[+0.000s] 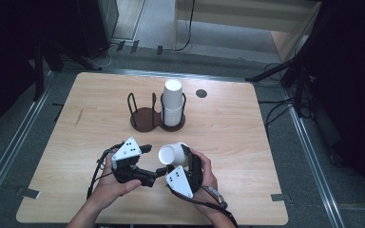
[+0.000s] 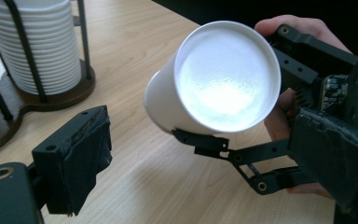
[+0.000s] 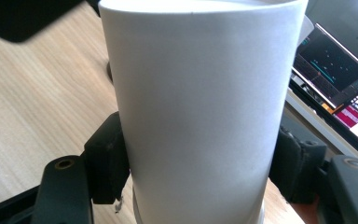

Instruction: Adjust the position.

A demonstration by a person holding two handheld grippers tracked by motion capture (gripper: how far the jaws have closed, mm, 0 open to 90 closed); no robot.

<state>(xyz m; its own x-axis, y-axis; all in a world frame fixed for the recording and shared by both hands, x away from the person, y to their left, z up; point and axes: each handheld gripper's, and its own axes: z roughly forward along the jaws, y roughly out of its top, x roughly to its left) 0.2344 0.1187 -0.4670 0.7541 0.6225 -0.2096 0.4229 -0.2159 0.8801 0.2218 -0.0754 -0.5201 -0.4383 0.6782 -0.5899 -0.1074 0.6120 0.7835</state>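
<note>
We hold the white paper cup [image 1: 172,154] sideways above the tabletop [image 1: 228,137], right gripper [image 1: 186,161] jaws clamped on its wall. Left gripper [image 1: 145,161] jaws stand wide, empty; likely it takes the base next, so we approach squarely, closing gently

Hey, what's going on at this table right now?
A person works with a handheld gripper in each hand. The right gripper is clamped on a white paper cup, held tilted above the wooden table. The left gripper faces the cup's flat end with its jaws apart, holding nothing. Farther back, a stack of white cups stands in one side of a dark two-slot cup holder.
</note>
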